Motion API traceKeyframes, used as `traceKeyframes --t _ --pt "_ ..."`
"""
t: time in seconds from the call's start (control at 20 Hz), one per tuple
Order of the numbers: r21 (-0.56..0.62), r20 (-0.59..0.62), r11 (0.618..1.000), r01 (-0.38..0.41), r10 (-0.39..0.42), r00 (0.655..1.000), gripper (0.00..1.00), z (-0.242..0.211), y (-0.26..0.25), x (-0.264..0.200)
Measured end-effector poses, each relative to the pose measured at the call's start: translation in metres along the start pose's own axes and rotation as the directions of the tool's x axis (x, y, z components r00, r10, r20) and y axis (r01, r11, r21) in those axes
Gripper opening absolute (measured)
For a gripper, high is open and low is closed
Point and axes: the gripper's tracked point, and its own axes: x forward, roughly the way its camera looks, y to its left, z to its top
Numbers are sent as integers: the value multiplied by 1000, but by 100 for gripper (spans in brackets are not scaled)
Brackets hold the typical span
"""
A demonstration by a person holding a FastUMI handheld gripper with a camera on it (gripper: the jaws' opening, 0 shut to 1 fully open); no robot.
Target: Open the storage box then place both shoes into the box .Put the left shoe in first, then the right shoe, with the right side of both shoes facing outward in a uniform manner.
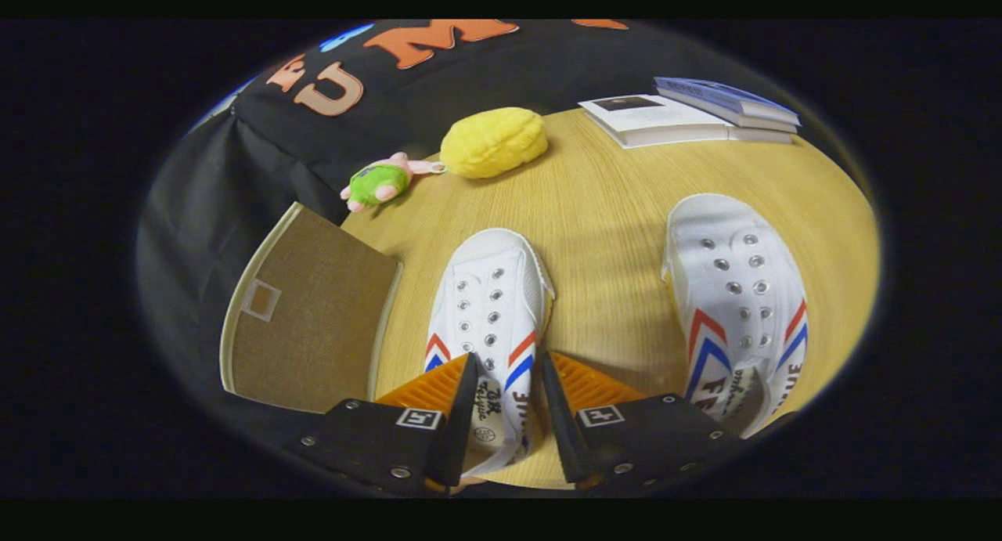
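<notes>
Two white canvas shoes with red and blue stripes lie on the wooden table (603, 204), toes pointing away from me. My gripper (507, 384) is open and straddles the rear half of the nearer shoe (489, 298); its tongue and opening sit between the fingers. A strip of table shows between that shoe and the right finger. The second shoe (736, 290) lies apart to the right of the fingers. The storage box (305, 314) stands left of the nearer shoe, showing a brown fabric panel with pale trim and a small label window. I cannot tell whether it is open.
Beyond the shoes lie a yellow plush toy (493, 142) and a small green and pink toy (380, 182), near the table's far edge. Stacked books (689, 110) sit at the far right. Black cloth hangs behind the table.
</notes>
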Motion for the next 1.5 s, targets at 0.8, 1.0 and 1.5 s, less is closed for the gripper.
traceKeyframes --t 0.8,1.0,1.5 --pt "71 181 990 -125 111 977 10 47 54 -46" --pt "-13 249 981 -194 191 950 9 73 117 -82" --pt "-240 218 934 -263 316 923 9 75 253 -62"
